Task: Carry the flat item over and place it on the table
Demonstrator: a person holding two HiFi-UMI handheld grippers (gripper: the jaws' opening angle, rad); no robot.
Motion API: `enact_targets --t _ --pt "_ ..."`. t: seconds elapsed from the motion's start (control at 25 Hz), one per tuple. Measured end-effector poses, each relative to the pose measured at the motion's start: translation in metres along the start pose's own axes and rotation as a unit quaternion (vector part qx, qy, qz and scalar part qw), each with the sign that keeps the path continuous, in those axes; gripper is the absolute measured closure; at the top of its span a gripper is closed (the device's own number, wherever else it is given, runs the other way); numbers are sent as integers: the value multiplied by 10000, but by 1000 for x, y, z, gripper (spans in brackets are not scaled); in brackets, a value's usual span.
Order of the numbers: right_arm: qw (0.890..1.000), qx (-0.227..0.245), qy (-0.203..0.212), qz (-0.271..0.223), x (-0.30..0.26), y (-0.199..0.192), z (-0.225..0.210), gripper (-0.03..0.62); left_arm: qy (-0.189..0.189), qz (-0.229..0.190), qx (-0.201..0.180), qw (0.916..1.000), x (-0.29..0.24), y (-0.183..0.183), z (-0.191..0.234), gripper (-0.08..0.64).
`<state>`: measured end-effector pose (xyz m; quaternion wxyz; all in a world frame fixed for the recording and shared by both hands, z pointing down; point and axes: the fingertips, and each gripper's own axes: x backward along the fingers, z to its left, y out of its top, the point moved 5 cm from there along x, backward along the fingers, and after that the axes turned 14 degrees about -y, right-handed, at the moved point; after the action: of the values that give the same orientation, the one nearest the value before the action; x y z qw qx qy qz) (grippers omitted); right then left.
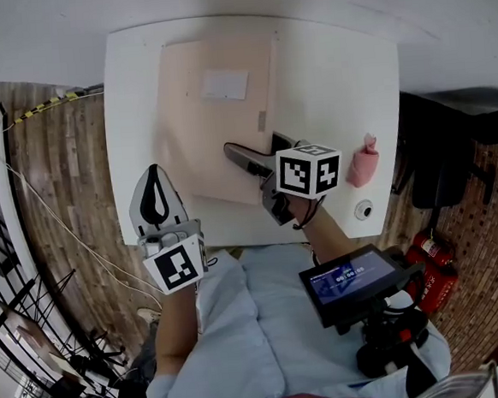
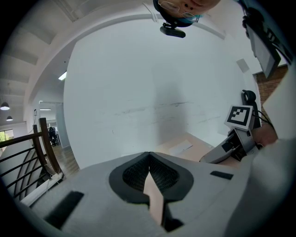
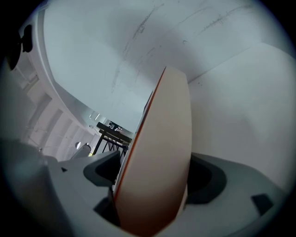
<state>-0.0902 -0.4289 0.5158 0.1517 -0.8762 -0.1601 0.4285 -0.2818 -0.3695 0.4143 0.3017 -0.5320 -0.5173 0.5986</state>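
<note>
Right gripper (image 1: 258,148) jaws spread around pink envelope (image 1: 209,128) edge on white table (image 1: 334,84); left gripper (image 1: 155,180) jaws pressed together.

We see a white table (image 1: 334,75) with a pale pink flat sheet (image 1: 213,128) lying on it. The sheet stretches away from the fingers (image 1: 244,160) of the right gripper (image 1: 254,148) toward the far edge, and its near right edge runs between those fingers. A white label (image 1: 224,84) sits on the sheet well beyond the fingertips, and a small tan strip (image 1: 262,120) lies just beyond them. To the right of the fingers, on bare tabletop, we find a pink lump (image 1: 364,162). Closer to the front edge than the fingers lies a small white round thing (image 1: 364,210) with a dark centre.
</note>
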Motion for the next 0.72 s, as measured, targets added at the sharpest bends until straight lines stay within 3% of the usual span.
enact_targets --t 0.28,0.72 --pt "9996 227 -172 26 -4 0 -9 150 -56 11 28 10000 -6 -2 -1 551" --pt "9994 -203 -169 212 -17 -5 -36 141 -155 175 28 9997 -14 -9 -6 551"
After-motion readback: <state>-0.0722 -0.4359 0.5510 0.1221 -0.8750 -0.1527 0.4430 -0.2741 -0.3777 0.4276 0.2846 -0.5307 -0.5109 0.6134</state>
